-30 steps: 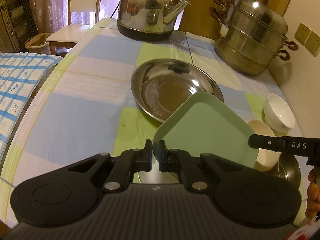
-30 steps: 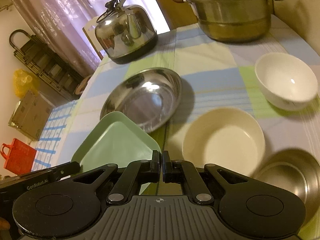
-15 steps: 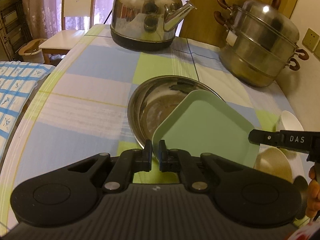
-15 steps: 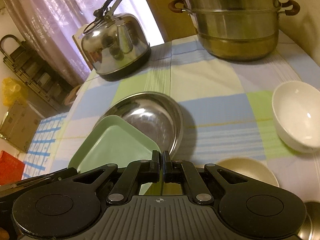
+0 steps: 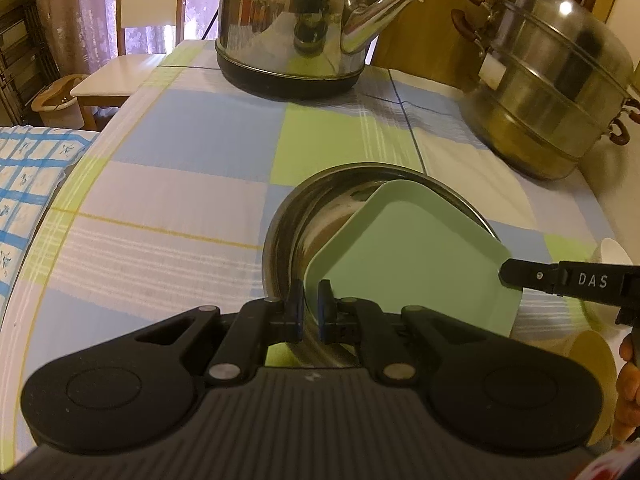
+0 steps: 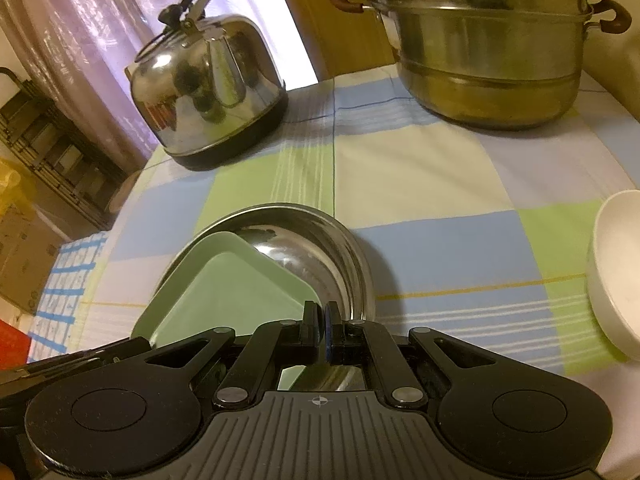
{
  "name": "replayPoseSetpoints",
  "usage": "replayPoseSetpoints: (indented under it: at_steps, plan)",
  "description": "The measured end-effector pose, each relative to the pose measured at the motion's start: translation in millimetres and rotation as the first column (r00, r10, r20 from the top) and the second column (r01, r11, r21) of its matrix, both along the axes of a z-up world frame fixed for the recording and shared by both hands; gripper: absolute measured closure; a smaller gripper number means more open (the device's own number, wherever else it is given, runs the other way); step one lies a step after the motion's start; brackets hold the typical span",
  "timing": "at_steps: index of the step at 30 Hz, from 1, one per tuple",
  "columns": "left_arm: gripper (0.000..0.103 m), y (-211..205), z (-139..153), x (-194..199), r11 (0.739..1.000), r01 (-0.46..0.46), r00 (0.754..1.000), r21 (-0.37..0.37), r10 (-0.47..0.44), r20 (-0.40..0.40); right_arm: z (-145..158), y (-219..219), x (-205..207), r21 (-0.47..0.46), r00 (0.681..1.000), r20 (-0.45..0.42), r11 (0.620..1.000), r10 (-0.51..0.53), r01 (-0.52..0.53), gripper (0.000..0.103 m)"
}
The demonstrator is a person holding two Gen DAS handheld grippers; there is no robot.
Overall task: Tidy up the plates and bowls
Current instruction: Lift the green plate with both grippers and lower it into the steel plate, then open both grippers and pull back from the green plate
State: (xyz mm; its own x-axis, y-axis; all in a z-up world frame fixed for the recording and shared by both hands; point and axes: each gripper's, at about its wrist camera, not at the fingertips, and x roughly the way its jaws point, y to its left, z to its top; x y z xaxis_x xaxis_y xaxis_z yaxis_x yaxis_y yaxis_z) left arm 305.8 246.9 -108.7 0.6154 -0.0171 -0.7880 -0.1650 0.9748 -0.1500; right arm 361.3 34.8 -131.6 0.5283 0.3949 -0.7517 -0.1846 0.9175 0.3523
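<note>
Both grippers grip the green plate (image 5: 416, 256) by opposite edges. The left gripper (image 5: 308, 308) is closed on the plate's near left rim, its pads pinching the thin edge. The right gripper (image 6: 322, 330) is closed on the plate's near right corner in its own view; in the left wrist view it enters from the right as a black finger marked "DAS", clamped on the plate's right corner.

The plate is square with rounded corners and a raised rim. It sits over the steel dish (image 5: 304, 216), covering the dish's right and near part in the left view, with the far left of the bright bowl bare. Whether the plate rests on the dish or hangs just above it I cannot tell.

The dish stands on the desk (image 5: 180, 208), which wears a checked cloth of blue, green and white. At the far side stands a steel kettle (image 5: 296, 24), and far right a stacked steel steamer (image 5: 560, 96) with brown handles. A white bowl (image 6: 618, 272) sits right of the dish, well apart from it. In the left view a cream bowl (image 5: 592, 364) shows at the near right edge, partly hidden by the gripper body. A chair (image 5: 132, 40) stands beyond the desk's far left corner.
</note>
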Motion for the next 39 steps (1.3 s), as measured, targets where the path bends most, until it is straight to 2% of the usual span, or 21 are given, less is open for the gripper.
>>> replayPoseSetpoints:
  at_steps: [12,21,23,30,33,34,36,38,39]
  plan:
    - [0.097,1.7,-18.9,21.8,1.000,0.013,0.999,0.001,-0.013,-0.046,-21.5,5.9,19.3,-0.039,0.999,-0.045,0.999,-0.015,0.013,0.100]
    - [0.096,-0.1,-26.0,28.3,1.000,0.026,0.998,0.013,-0.025,-0.051,-26.8,6.1,23.8,-0.057,0.999,-0.034,0.998,-0.036,0.034,0.100]
    - [0.091,0.1,-25.5,28.1,1.000,0.024,0.999,0.020,-0.023,-0.050,-26.9,5.8,24.9,-0.056,0.999,-0.039,0.998,-0.034,0.032,0.099]
    - [0.088,-0.9,-20.7,26.2,0.999,0.030,0.999,0.026,-0.029,-0.043,-24.5,9.2,23.7,-0.072,1.000,-0.028,0.997,-0.002,-0.001,0.098]
    - [0.082,-1.8,-17.8,23.5,0.999,0.028,0.999,0.023,-0.027,-0.044,-22.0,9.3,21.5,-0.065,1.000,-0.026,0.998,0.017,-0.019,0.096]
    - [0.082,-2.3,-16.4,22.3,0.999,0.029,0.999,0.021,-0.028,-0.044,-20.8,9.2,20.7,-0.066,1.000,-0.023,0.998,0.021,-0.022,0.092]
    - [0.080,-3.1,-12.4,19.0,0.999,0.031,0.999,0.018,-0.030,-0.039,-17.3,8.0,17.9,-0.061,1.000,-0.013,0.998,0.028,-0.029,0.077]
    - [0.075,-5.2,-8.3,14.9,0.999,0.030,0.999,0.020,-0.030,-0.034,-12.2,5.7,14.0,-0.029,0.999,0.000,0.999,0.040,-0.040,0.063]
    - [0.073,-6.0,-5.5,12.3,0.999,0.029,0.999,0.019,-0.028,-0.032,-9.4,5.0,12.4,-0.022,0.999,0.006,0.999,0.043,-0.043,0.061]
